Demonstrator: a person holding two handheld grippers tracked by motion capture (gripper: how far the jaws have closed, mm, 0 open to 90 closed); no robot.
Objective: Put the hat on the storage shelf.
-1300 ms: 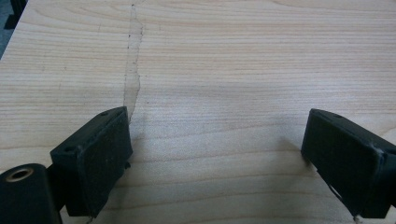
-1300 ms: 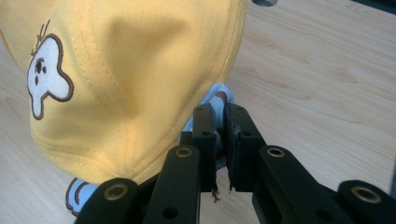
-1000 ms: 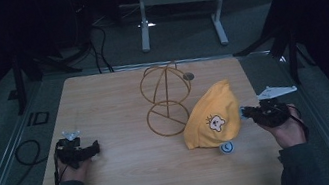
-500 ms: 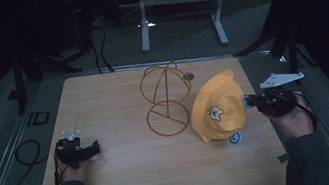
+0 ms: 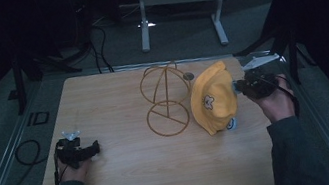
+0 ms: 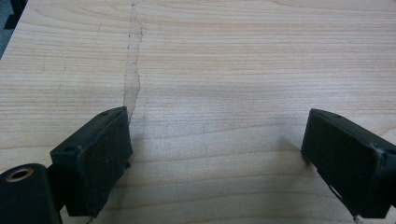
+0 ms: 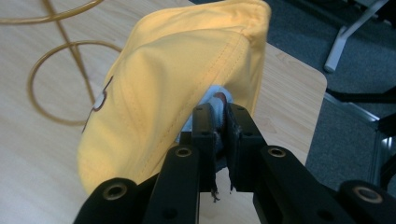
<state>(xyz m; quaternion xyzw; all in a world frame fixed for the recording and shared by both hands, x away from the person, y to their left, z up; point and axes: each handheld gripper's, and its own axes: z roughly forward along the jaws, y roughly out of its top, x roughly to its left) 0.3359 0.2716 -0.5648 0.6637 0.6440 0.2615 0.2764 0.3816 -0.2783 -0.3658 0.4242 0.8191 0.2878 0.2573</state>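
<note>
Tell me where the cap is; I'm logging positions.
In the high view the cap is on the table's right side, held up by the right gripper, just right of the wire stand.

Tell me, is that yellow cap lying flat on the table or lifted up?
Lifted and tipped on edge. The right gripper is shut on the yellow cap, whose lower edge hangs by the table beside the wire stand.

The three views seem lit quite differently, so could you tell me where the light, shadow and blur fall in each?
High view: the table is lit, the surroundings nearly black. Left gripper view: even light, sharp wood grain, soft shadows beside the open left gripper. Right gripper view: the yellow cap is bright, and the right gripper, shut on it, is slightly soft up close.
</note>
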